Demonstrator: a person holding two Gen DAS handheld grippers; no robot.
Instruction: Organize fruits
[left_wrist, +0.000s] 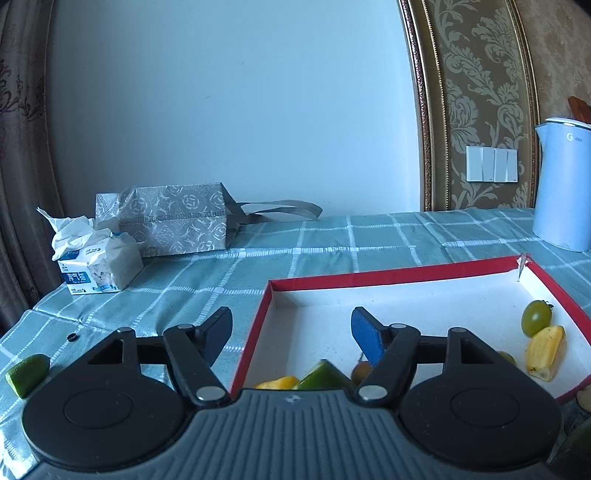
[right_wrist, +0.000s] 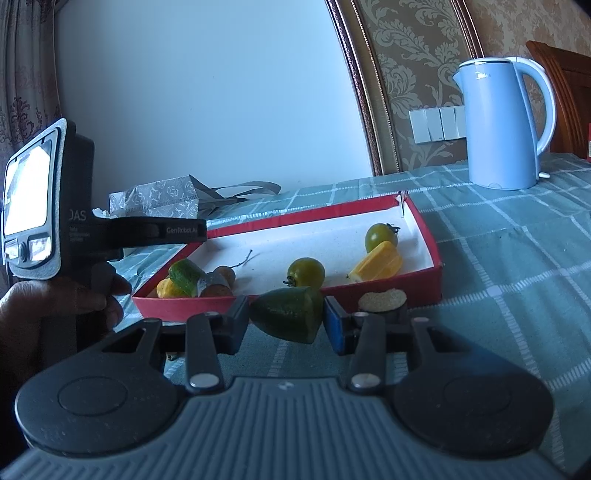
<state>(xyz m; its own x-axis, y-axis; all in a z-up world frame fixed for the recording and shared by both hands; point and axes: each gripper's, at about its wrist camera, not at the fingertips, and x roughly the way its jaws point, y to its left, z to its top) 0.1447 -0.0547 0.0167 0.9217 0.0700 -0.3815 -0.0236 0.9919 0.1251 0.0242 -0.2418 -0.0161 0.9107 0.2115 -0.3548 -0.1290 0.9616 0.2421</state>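
Note:
A red box (right_wrist: 424, 284) with a white inside lies on the checked tablecloth and holds green tomatoes (right_wrist: 306, 272), a yellow fruit piece (right_wrist: 376, 266) and a green piece (right_wrist: 184, 275). My right gripper (right_wrist: 286, 319) is shut on a dark green fruit chunk (right_wrist: 288, 317) just in front of the box's near wall. My left gripper (left_wrist: 291, 334) is open and empty over the box's left rim (left_wrist: 255, 332); it also shows in the right wrist view (right_wrist: 159, 230). A lime wedge (left_wrist: 26, 373) lies on the cloth at the left.
A blue kettle (right_wrist: 502, 122) stands at the back right. A grey patterned bag (left_wrist: 173, 221) and a tissue pack (left_wrist: 96, 266) sit at the back left. A round brown slice (right_wrist: 382, 299) lies in front of the box.

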